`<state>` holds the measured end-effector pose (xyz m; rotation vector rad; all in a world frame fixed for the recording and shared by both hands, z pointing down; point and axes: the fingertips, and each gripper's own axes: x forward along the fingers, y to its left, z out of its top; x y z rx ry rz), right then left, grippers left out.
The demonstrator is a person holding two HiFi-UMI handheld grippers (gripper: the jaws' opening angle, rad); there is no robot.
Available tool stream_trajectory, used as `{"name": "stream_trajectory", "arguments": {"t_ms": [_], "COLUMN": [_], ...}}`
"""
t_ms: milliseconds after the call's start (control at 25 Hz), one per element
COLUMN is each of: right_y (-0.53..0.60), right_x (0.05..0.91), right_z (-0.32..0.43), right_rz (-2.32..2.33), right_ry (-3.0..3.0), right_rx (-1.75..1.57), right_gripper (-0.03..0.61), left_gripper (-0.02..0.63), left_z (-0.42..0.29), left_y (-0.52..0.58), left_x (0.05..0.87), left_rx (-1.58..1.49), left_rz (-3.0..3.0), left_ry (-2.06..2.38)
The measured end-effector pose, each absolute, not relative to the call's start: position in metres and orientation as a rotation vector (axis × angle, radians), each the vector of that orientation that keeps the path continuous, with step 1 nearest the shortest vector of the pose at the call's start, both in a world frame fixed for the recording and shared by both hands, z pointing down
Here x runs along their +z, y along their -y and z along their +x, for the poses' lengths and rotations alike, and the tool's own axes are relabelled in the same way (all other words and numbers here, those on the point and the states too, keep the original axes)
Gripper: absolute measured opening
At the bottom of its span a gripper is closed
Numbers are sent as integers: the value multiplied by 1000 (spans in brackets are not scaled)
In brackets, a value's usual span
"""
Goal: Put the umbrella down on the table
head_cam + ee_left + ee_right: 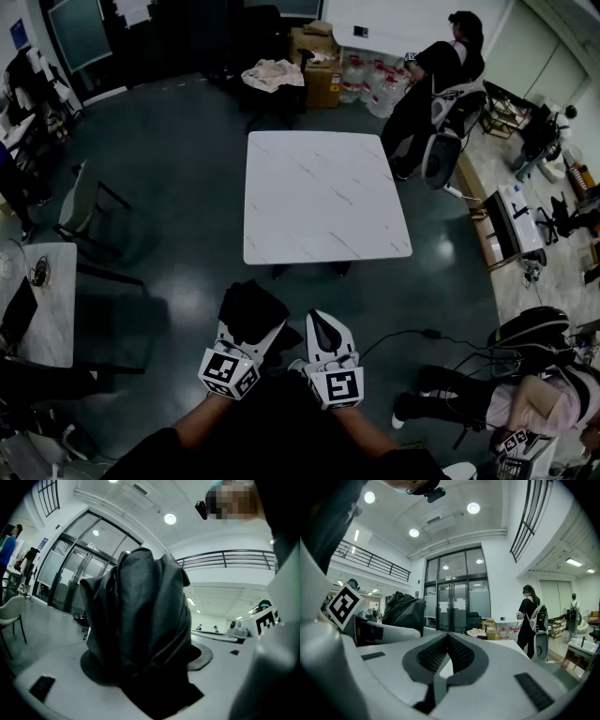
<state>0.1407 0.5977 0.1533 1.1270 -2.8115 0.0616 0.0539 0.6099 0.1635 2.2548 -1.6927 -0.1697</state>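
A folded black umbrella (251,309) is a dark fabric bundle low in the head view, in front of the person. My left gripper (248,328) is closed on it with its jaws wide. In the left gripper view the umbrella (140,630) fills the space between the jaws and hides their tips. My right gripper (322,321) hangs just to the right of the umbrella, shut, with nothing between its pads (461,656). From the right gripper view the umbrella (401,609) shows at the left. The white marble table (323,197) stands ahead, some way beyond both grippers, and its top is bare.
A person (431,75) stands by an office chair (445,141) at the table's far right corner. Cardboard boxes (319,70) sit behind the table. A chair (84,211) and a small table (47,300) are at the left. A cable (422,336), a backpack (530,333) and a seated person (525,398) are at the lower right.
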Motion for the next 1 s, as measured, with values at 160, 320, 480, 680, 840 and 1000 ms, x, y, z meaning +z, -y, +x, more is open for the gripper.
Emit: {"name": "stream_trajectory", "arguments": {"t_ms": [160, 320, 480, 680, 840, 1000], "right_y": [-594, -605, -604, -602, -607, -609], "right_x": [158, 150, 146, 146, 151, 162], "right_z": [114, 73, 41, -11, -40, -58], "right_rz": [1159, 1144, 1171, 1223, 1255, 1237], "right_ry": [2777, 2829, 2805, 2752, 2724, 2689], "right_rx": [95, 107, 104, 73, 63, 59], "right_gripper": [17, 17, 17, 17, 17, 17], "left_gripper": [356, 356, 356, 356, 356, 356], "left_z": [28, -11, -48, -97, -121, -138], "left_y": [-610, -617, -617, -619, -625, -623], "left_x": [167, 172, 171, 174, 178, 192], "left_rx": [-171, -161, -169, -190, -196, -186], "left_rz": [2263, 2255, 2250, 2249, 2282, 2279], "left_ry": [1689, 1657, 1626, 1580, 1526, 1495]}}
